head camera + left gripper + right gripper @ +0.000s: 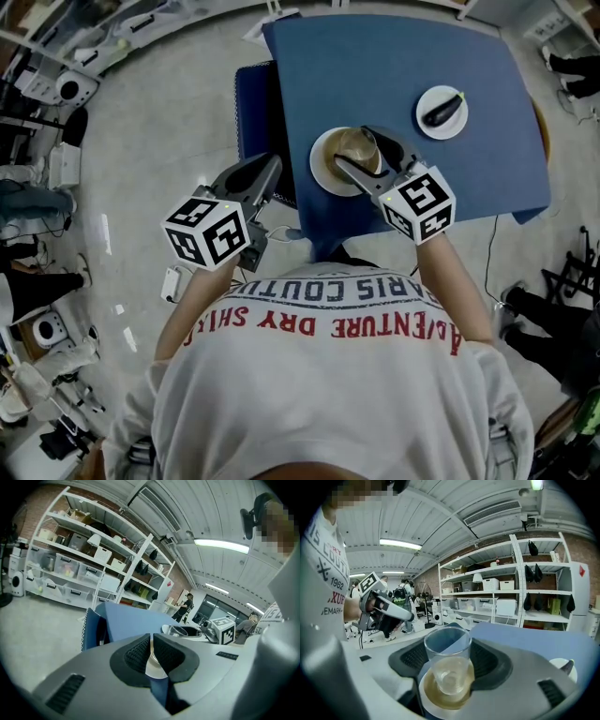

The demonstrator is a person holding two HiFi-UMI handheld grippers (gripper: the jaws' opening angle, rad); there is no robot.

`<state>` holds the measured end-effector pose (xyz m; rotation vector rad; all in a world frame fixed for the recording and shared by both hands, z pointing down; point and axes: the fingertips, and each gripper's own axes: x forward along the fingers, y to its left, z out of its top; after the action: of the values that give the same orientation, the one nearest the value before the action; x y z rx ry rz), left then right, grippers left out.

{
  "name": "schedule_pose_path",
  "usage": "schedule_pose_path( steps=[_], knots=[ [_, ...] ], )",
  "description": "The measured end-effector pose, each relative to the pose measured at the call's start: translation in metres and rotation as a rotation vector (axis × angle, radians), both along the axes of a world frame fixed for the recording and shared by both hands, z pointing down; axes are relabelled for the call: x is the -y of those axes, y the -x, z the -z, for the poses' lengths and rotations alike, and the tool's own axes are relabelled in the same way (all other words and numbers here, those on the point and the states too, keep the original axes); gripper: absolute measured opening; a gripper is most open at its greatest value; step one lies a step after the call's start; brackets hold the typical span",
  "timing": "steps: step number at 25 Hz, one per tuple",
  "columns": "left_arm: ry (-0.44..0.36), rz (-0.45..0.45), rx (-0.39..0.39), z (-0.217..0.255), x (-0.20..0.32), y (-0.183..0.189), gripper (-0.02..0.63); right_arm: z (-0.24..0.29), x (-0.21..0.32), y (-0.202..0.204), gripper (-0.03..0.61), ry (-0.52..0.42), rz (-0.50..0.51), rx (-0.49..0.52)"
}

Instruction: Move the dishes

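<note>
A clear drinking glass (447, 663) sits between the pads of my right gripper (450, 658), which is shut on it. The glass is over the brown middle of a white plate (436, 704); I cannot tell whether it touches the plate. In the head view this plate (321, 169) lies at the near left of the blue table (394, 56), with the right gripper (361, 152) and glass (355, 143) over it. My left gripper (270, 169) hangs off the table's left edge, shut with nothing in it (151, 651).
A second white plate (441, 112) holding a dark eggplant-like thing lies at the table's right. A dark blue chair (253, 112) stands against the table's left side. Shelves (70, 559) with boxes line the wall, and people stand in the background.
</note>
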<state>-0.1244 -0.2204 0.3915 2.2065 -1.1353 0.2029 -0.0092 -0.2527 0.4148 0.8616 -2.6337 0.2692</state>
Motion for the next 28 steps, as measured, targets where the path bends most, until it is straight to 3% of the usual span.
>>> schedule_pose_path(
  steps=[17, 28],
  knots=[
    [-0.02, -0.055, -0.008, 0.007, 0.016, -0.025, 0.043, 0.038, 0.025, -0.046, 0.29, -0.051, -0.12, 0.014],
    [-0.006, -0.064, -0.012, 0.0, 0.033, -0.035, 0.043, 0.028, 0.053, -0.081, 0.29, -0.045, -0.209, -0.015]
  ],
)
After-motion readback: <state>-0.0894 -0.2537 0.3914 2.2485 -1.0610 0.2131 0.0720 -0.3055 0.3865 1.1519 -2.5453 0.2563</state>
